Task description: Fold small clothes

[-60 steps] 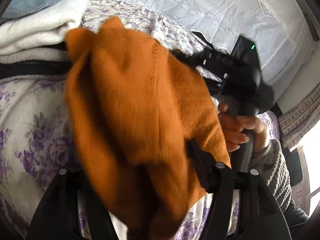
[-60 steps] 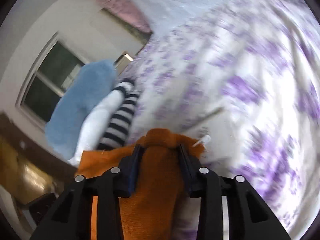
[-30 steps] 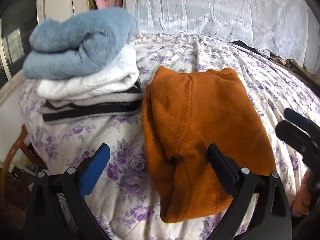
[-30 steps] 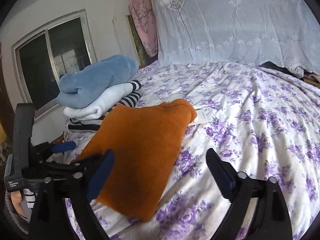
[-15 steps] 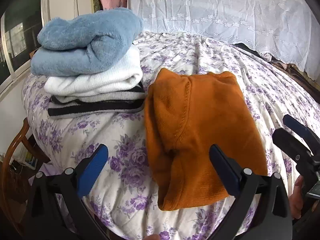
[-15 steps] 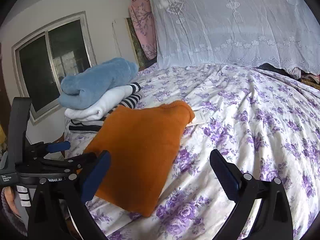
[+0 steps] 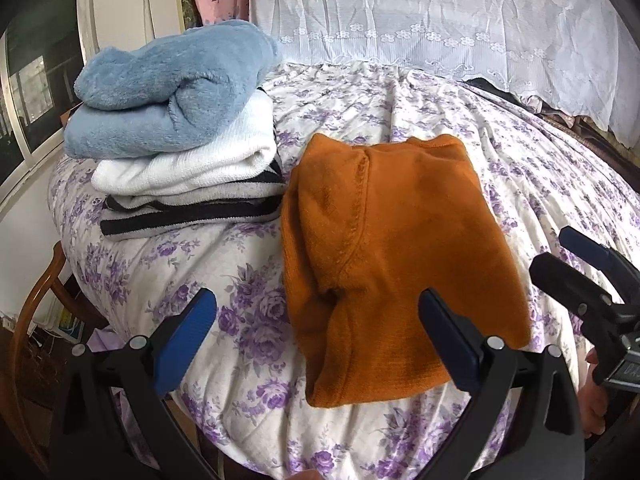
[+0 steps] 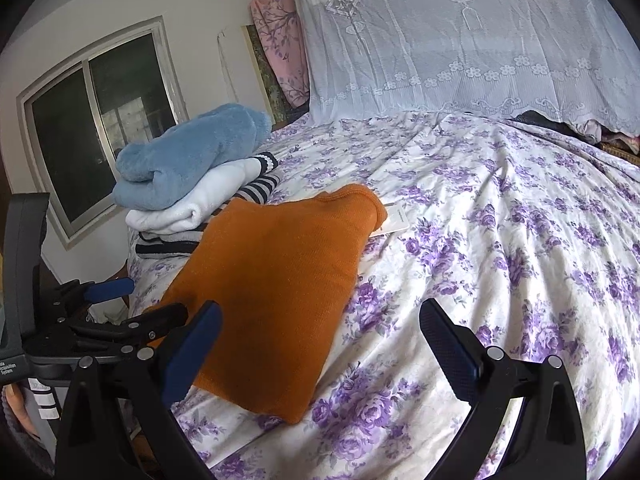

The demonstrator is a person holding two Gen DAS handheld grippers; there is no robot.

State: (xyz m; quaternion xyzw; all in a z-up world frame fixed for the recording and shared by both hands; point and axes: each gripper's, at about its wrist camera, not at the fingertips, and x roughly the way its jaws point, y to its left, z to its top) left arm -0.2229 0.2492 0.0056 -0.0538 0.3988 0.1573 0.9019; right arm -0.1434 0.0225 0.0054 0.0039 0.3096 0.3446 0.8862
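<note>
Orange sweater (image 7: 384, 248) lies folded on my floral bed (image 8: 500, 248), just right of a stack of folded clothes (image 7: 180, 136). My left tongs (image 7: 316, 328) and right tongs (image 8: 320, 340) both gape wide, holding nothing; this fold looks finished, stacking perhaps left.

Folded orange sweater (image 7: 392, 248) on the floral bedspread (image 7: 540, 184), left gripper (image 7: 316, 324) spread wide above it.

The sweater lies near the bed's front edge, just beside a stack topped by a blue fleece (image 7: 172, 92) toward the left edge. The right gripper (image 7: 580, 268), empty, shows at the bed's right side.
</note>
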